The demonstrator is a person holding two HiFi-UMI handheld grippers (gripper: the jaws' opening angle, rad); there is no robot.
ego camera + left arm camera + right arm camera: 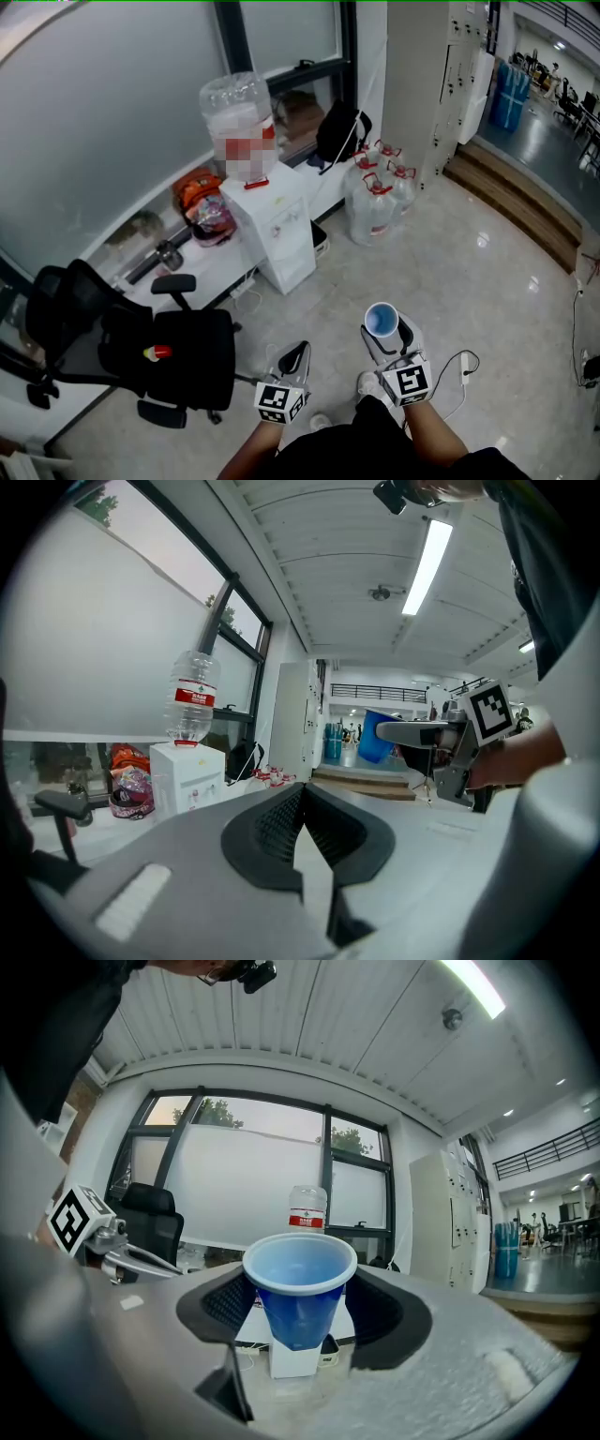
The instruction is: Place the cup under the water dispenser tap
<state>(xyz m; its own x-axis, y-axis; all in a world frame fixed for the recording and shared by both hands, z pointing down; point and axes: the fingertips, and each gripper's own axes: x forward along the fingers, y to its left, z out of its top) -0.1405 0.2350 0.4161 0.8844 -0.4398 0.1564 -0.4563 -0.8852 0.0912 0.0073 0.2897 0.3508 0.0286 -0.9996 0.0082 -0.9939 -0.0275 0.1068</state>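
Note:
A blue cup [382, 320] stands upright between the jaws of my right gripper [383, 334], which is shut on it at floor-walking height. In the right gripper view the cup [300, 1290] fills the gap of the right gripper [300, 1309], with the white water dispenser [292, 1354] straight behind it and its bottle [307, 1209] above. The dispenser [277, 227] stands against the window wall, some way ahead and to the left. My left gripper [293, 357] is shut with nothing in it; its pads meet in the left gripper view [302, 803], where the dispenser [187, 776] sits far left.
A black office chair [161, 353] stands left of my path. Several full water jugs [377, 201] and a black bag [339, 132] sit right of the dispenser. Bags [202, 208] lie on the low ledge. Wooden steps [517, 202] run along the right; a cable [465, 369] lies on the floor.

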